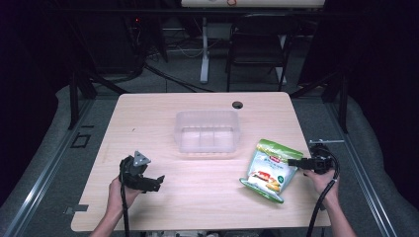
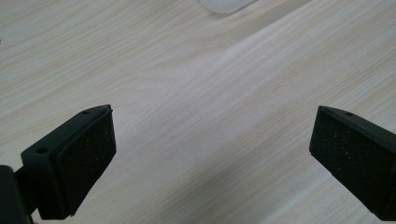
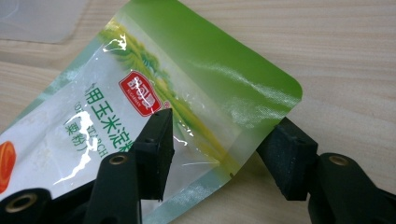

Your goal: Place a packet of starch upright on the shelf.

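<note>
A green and white food pouch with a red logo lies flat on the right side of the wooden table. My right gripper reaches in from the right at the pouch's upper right edge. In the right gripper view the pouch's sealed edge sits between the jaws of the right gripper: one jaw rests over its printed face, the other stands off beside its edge, with a gap showing. My left gripper is held low over bare wood at the left front, and its jaws stand wide apart with nothing between them.
A clear plastic container stands at the table's middle, a little behind both grippers, and nothing shows inside it. A dark cable hole sits near the far edge. A chair and desk legs stand beyond the table.
</note>
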`<control>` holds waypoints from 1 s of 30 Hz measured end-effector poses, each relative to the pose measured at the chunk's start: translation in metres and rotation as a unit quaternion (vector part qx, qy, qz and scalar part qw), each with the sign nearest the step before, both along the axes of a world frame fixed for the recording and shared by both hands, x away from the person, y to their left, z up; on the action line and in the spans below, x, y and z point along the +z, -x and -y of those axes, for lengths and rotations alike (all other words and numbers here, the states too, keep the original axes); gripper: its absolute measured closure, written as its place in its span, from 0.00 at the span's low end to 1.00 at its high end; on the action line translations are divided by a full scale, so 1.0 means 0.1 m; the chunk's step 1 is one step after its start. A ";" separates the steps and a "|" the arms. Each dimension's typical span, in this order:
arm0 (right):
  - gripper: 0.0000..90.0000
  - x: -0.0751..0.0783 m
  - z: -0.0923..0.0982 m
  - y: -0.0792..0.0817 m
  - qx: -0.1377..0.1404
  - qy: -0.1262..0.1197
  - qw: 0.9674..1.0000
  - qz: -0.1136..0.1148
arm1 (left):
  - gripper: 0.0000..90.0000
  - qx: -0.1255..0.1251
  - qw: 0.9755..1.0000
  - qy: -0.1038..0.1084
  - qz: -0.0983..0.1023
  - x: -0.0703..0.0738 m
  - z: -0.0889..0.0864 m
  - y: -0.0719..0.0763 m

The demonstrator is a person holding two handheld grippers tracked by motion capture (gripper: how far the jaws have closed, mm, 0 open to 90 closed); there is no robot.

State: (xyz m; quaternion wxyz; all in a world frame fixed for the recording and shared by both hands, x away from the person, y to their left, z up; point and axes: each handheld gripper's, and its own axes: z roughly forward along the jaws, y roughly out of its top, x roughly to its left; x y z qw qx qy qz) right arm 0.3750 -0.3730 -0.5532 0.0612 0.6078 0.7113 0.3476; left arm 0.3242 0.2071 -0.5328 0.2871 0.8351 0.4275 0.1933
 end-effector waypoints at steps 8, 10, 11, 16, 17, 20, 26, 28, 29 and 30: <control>0.59 0.07 -0.01 0.03 0.012 -0.029 0.999 0.023 | 0.01 0.000 1.000 -0.004 0.002 0.01 -0.01 0.00; 0.59 0.08 -0.03 0.03 0.021 -0.036 0.998 0.035 | 0.01 0.000 1.000 -0.005 0.004 0.01 -0.01 0.00; 0.59 0.08 -0.04 0.03 0.024 -0.038 0.998 0.041 | 0.01 0.000 1.000 -0.005 0.004 0.01 0.00 0.00; 0.59 0.10 -0.08 -0.01 0.041 -0.026 0.997 0.065 | 0.01 0.002 1.000 -0.007 0.005 -0.01 0.01 0.00; 0.59 0.09 -0.10 -0.04 0.049 -0.027 0.996 0.063 | 0.01 0.001 1.000 -0.007 0.003 0.00 0.01 0.00; 0.62 0.06 -0.15 -0.09 0.061 -0.016 0.996 0.057 | 0.01 0.000 1.000 -0.007 0.003 0.00 0.00 0.00; 0.76 0.00 -0.16 -0.22 0.053 -0.007 0.998 0.044 | 0.01 -0.001 1.000 -0.008 0.002 -0.01 0.00 -0.01; 0.85 -0.01 -0.15 -0.23 0.055 -0.011 0.998 0.040 | 0.01 -0.002 1.000 -0.009 0.001 -0.01 0.00 -0.01; 0.90 -0.01 -0.15 -0.23 0.054 -0.010 0.998 0.039 | 0.01 -0.001 1.000 -0.009 0.001 -0.01 0.00 -0.01; 0.93 0.00 -0.14 -0.22 0.055 -0.010 0.998 0.039 | 0.01 -0.001 1.000 -0.009 0.001 -0.01 0.00 -0.01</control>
